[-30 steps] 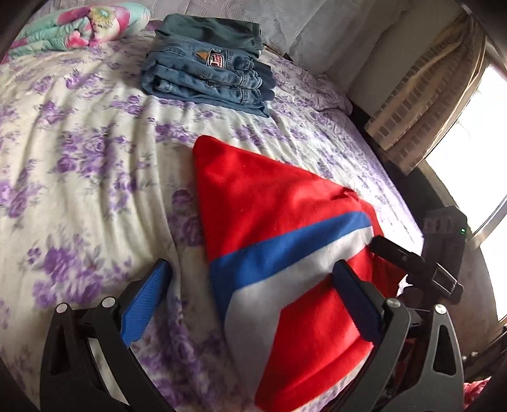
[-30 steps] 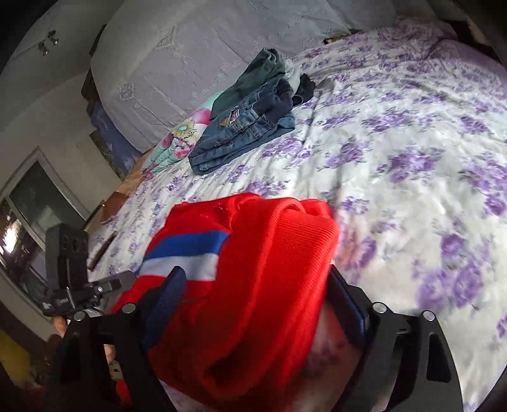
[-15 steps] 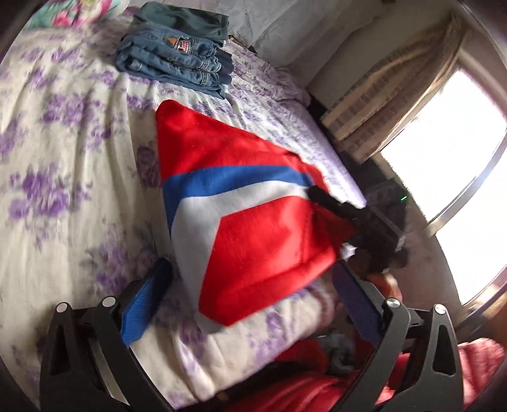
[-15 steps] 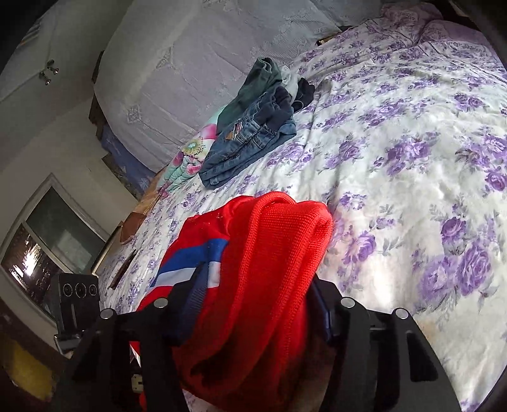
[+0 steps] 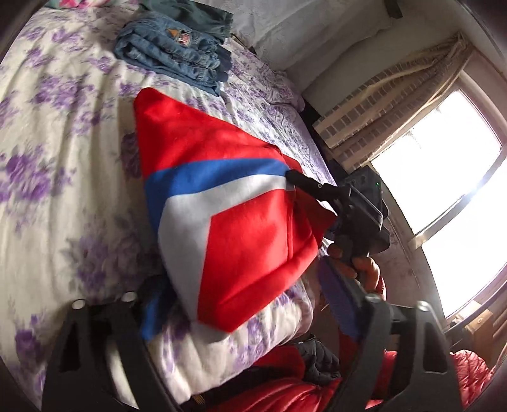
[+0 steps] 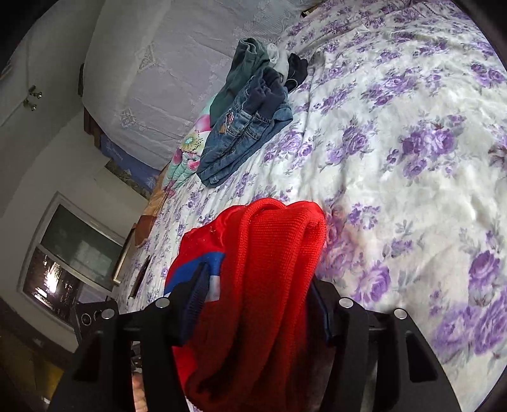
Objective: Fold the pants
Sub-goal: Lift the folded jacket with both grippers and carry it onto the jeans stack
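Red pants (image 5: pixel 240 202), with a blue band and a white band bent in a chevron across the cloth; partly folded, lying on the near edge of the bed (image 5: pixel 57 152), one corner pointing toward the headboard end, the near corner overhanging the mattress edge. Right tongs (image 6: pixel 256 304): clenched on a bunched red knit fold of the pants, cloth filling the gap between the two pads and spilling toward the camera; in the left wrist view the same tongs (image 5: pixel 293 176) meet the pants at their window-side edge, where the blue and white bands end, a bare hand (image 5: pixel 364 269) behind them on the handle. Left tongs (image 5: pixel 247 310): released, jaws spread wide, blue pads either side of the pants' near corner, nothing gripped; whether the left pad touches the cloth cannot be told through the blur. Beyond the pants, toward the headboard: a stack of folded blue jeans (image 5: pixel 171 54) with a darker green garment (image 5: pixel 193 12) on top, well apart from the pants. Bedcover white with purple flowers. Beside the jeans, on the side away from the pants: a floral pillow (image 6: pixel 187 155). To the window side of the pants: a checked curtain (image 5: pixel 380 107) and a bright window (image 5: pixel 453 177).
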